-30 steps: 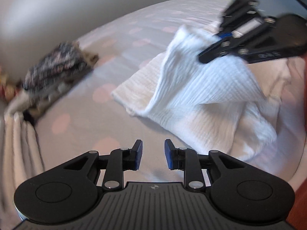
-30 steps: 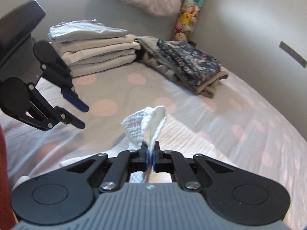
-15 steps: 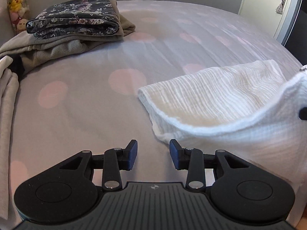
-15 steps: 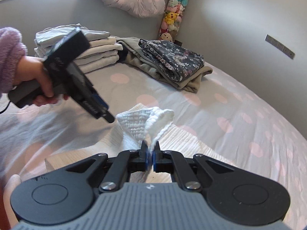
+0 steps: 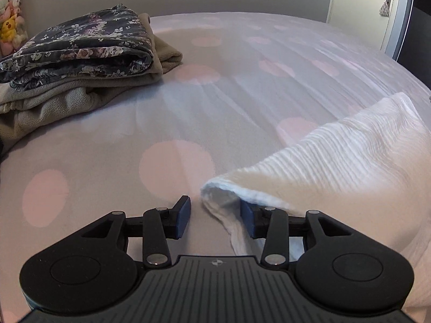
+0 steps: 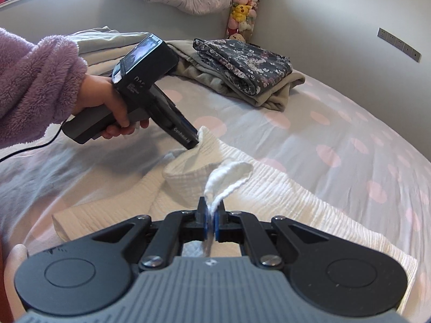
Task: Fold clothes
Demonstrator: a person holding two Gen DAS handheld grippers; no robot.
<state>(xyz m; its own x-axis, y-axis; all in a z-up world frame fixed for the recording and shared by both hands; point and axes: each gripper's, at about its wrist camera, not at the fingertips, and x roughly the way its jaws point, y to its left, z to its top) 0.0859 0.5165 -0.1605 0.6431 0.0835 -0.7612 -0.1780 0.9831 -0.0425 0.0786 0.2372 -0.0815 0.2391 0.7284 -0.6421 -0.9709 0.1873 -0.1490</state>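
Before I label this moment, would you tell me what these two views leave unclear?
- Left claw: open around the white cloth's corner; in the right wrist view its tips are buried in the fold, so contact is unclear.
- White cloth: right side cut off by the left wrist view's edge.
- Folded pile: mostly hidden behind the hand in the right wrist view.

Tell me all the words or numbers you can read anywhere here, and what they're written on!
"GenRobot.AI": white print along the side of the left gripper, near its fingers.
"DAS": larger letters on the left gripper's black body, partly cut off.
Smaller lines under that: too small to read.
The right gripper carries only a small round logo, no words.
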